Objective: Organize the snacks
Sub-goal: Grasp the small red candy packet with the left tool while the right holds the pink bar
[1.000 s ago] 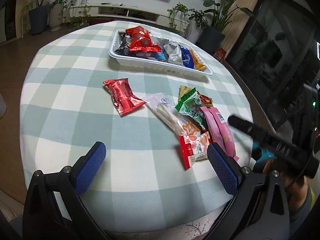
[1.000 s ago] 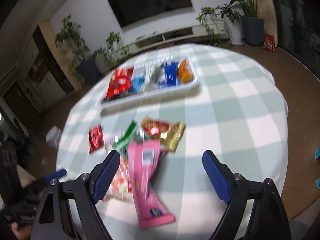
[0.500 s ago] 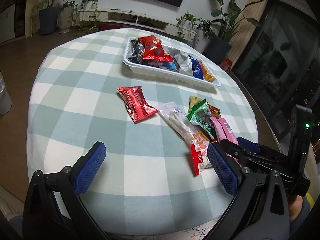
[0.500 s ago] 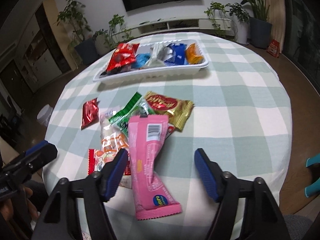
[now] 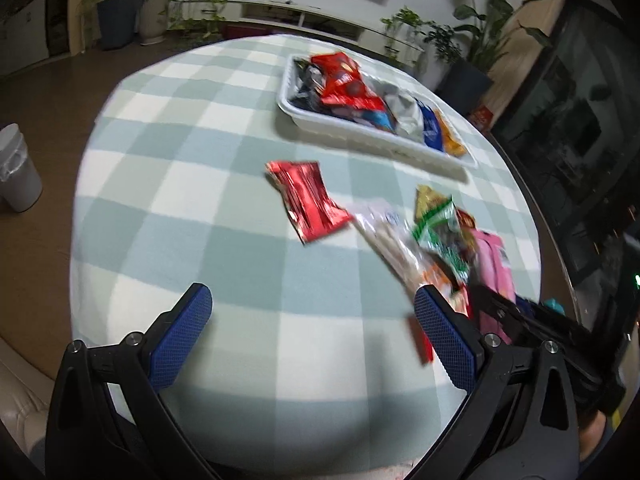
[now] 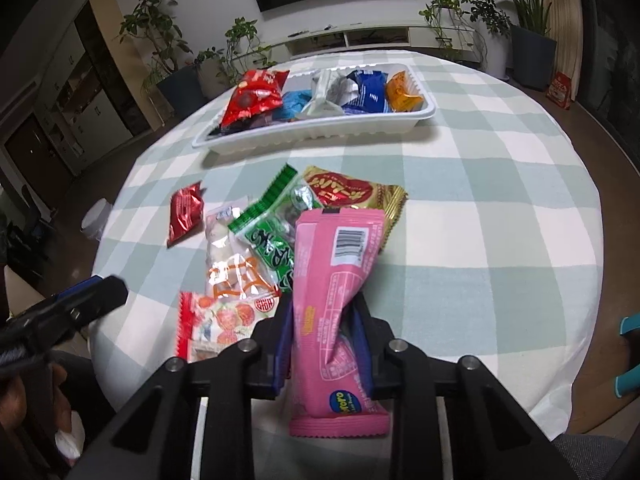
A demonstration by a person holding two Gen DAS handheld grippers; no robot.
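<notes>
My right gripper is closing its jaws on a pink snack packet; the blue pads squeeze its lower half and the wrapper crumples between them. The packet's top rests on a loose pile: a green packet, a gold-and-red packet, a clear packet with orange print and a red-and-white packet. A red foil packet lies apart to the left. The white tray at the back holds several snacks. My left gripper hovers open over the near tablecloth, holding nothing.
The round table wears a green-and-white checked cloth, and its edge curves close on every side. A white bin stands on the floor to the left. Potted plants and a low TV console line the far wall.
The right jaws have come together from wide apart onto the pink packet, and its wrapper has buckled. The left gripper has shifted a little sideways over the table and stays open.
</notes>
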